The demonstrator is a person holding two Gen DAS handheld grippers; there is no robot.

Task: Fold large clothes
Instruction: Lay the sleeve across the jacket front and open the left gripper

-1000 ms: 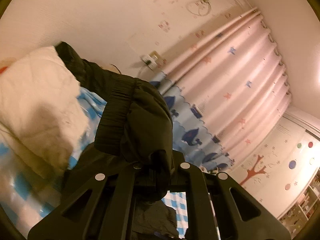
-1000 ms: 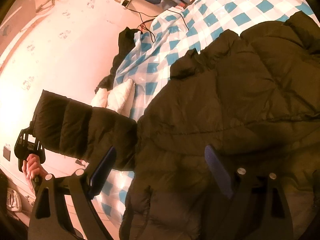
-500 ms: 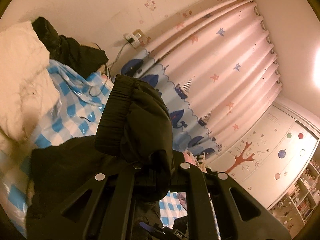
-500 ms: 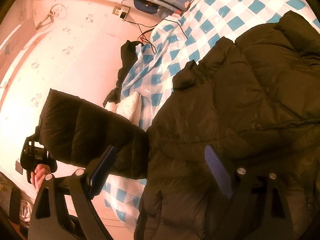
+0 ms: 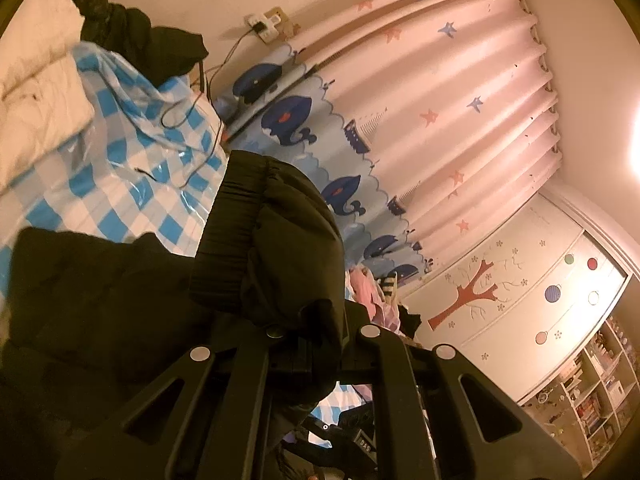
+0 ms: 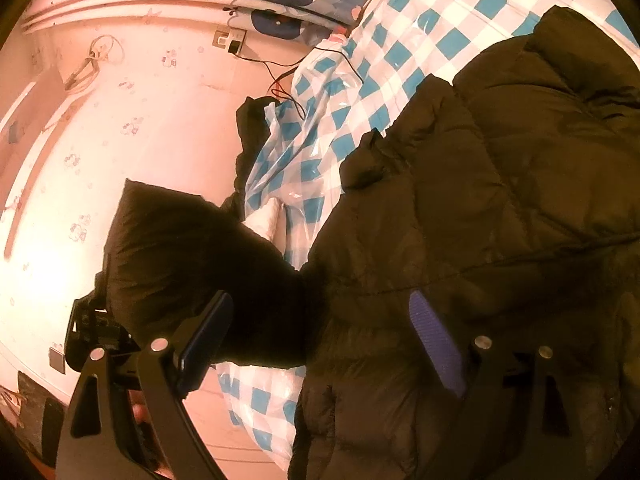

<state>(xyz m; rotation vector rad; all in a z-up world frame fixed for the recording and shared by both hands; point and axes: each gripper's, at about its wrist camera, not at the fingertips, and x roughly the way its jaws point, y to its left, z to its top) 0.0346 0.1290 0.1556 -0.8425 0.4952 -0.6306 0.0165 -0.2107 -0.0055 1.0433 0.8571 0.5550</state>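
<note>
Left hand-held gripper (image 5: pixel 304 332) fingertips buried in sleeve (image 5: pixel 276 240)

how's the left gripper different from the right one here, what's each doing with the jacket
The left gripper is shut on the sleeve cuff of the black puffer jacket, holding the sleeve lifted off the checked sheet. The right gripper is open, its jaws spread wide over the jacket body and pinching nothing. Only the right gripper's blue pads show; the left's are buried in fabric. Both are black two-finger grippers working the same jacket.
</note>
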